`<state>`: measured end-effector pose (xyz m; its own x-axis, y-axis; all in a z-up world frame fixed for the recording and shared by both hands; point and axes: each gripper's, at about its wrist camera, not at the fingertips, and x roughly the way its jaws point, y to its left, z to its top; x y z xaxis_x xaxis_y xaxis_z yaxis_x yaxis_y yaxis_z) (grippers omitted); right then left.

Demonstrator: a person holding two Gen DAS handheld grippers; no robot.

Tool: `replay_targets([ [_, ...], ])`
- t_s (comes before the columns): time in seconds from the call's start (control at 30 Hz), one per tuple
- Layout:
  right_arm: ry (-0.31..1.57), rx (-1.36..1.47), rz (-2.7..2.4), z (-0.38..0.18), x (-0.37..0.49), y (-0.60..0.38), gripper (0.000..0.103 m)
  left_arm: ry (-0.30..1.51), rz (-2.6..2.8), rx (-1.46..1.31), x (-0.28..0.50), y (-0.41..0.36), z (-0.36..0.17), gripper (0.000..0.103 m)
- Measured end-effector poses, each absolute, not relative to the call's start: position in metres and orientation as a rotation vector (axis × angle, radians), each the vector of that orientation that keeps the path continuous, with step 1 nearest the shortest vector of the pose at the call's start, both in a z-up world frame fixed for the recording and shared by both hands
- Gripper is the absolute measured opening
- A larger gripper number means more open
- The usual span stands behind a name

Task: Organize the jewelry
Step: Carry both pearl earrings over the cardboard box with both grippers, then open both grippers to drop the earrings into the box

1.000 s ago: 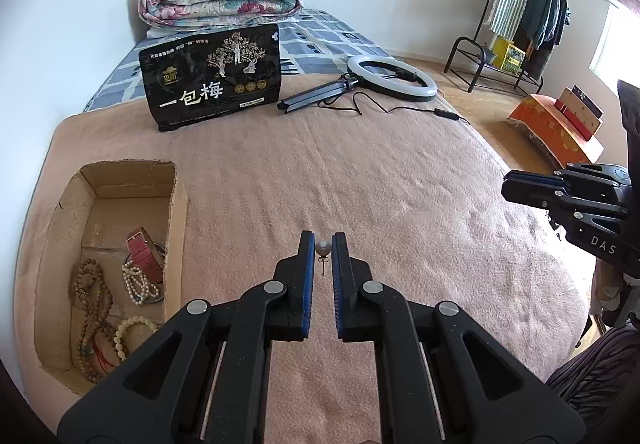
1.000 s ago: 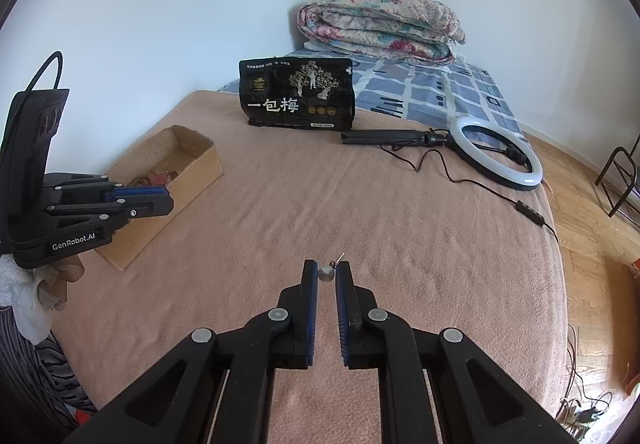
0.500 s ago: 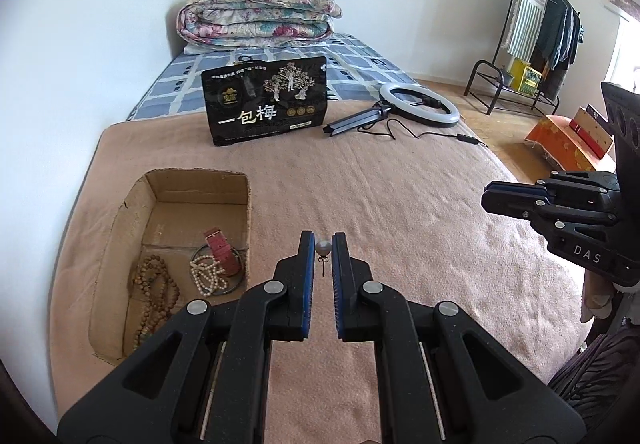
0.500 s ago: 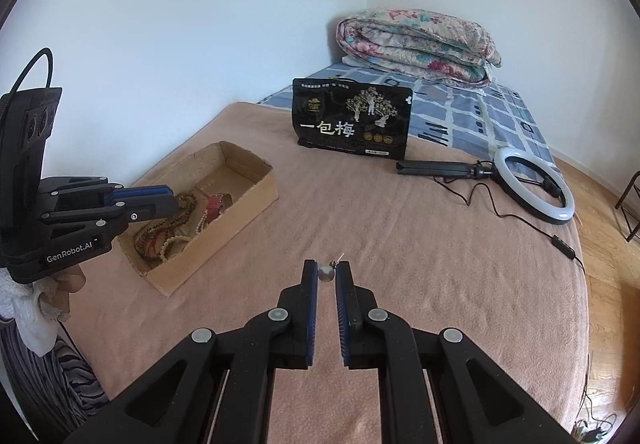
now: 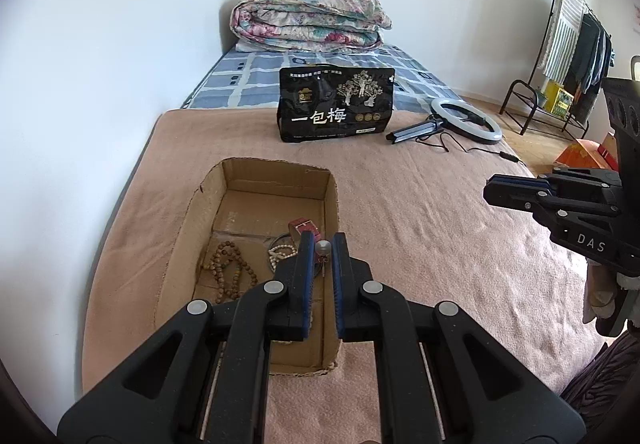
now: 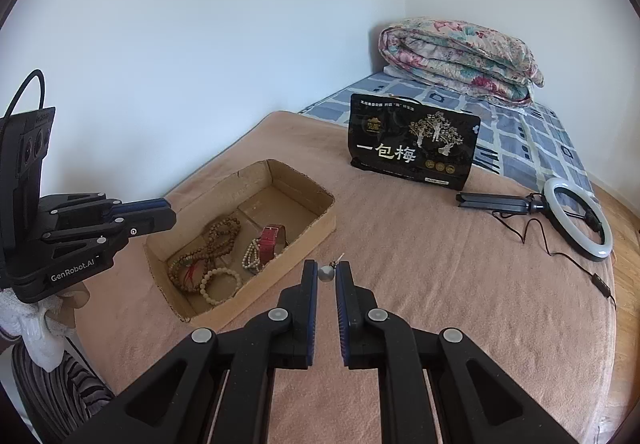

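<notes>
On a bed with a pink blanket (image 5: 420, 212), we hold one pearl earring in each pair of tongs beside the cardboard box (image 6: 316, 220).

Our left tongs (image 5: 323, 248) are nearly closed on a pearl earring (image 5: 323, 247), above the near end of the box, where wooden beads (image 6: 218, 234), a white bracelet (image 6: 218, 284) and a red watch strap (image 6: 270, 238) lie. Our right tongs (image 6: 327, 274) pinch the second pearl earring (image 6: 326, 273) over the blanket, just beside the box. Behind stand a black bag (image 6: 414, 142), a ring light (image 6: 580, 220) and a folded quilt (image 5: 308, 20).
</notes>
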<state>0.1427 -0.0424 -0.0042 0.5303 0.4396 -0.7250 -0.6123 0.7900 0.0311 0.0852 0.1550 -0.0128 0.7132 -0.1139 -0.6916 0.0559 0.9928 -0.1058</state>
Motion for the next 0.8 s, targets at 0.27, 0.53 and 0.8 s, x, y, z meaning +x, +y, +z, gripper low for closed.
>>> replay_targets([
  [0.27, 0.804, -0.219, 0.665, -0.014, 0.158, -0.008, 0.007, 0.785, -0.039, -0.108, 0.086, 0.180, -0.024, 0.007],
  [0.53, 0.811, -0.217, 0.685, -0.023, 0.177, 0.028, 0.007, 0.798, -0.013, -0.119, 0.088, 0.192, -0.035, 0.007],
  [0.8, 0.821, -0.233, 0.698, -0.032, 0.196, 0.056, 0.007, 0.804, -0.007, -0.117, 0.096, 0.196, -0.040, 0.007],
])
